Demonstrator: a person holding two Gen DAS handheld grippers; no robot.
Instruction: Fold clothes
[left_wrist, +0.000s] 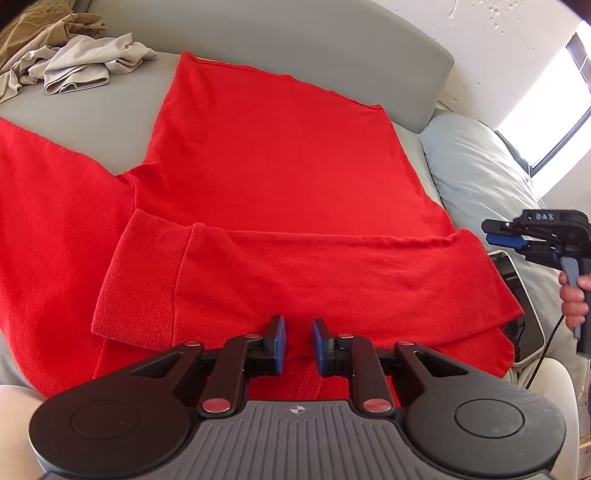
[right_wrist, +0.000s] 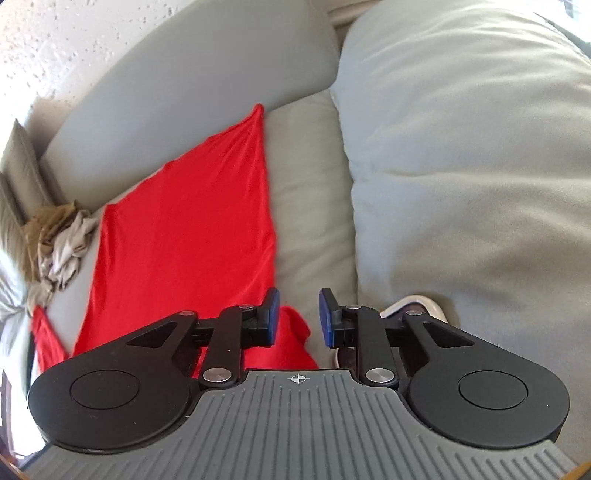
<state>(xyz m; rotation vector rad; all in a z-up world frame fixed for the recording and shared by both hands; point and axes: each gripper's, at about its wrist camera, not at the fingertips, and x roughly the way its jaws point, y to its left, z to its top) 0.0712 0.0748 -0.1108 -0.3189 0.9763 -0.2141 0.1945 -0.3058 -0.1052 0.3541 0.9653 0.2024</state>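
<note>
Left gripper (left_wrist: 298, 341) low at bottom centre of its view, jaws narrowly spread over the near hem of the red T-shirt (left_wrist: 280, 177), cloth beneath the gap but not visibly pinched; probably lining up a grab for the next fold. Right gripper (right_wrist: 297, 318) likewise parted, empty, hovering over the shirt's lower right corner, ready to take that side. Shirt spread flat on the grey sofa seat (left_wrist: 92, 125) for folding, one sleeve already turned in. Crumpled beige clothes (left_wrist: 77, 70) parked upper left, apparently awaiting their turn.
</note>
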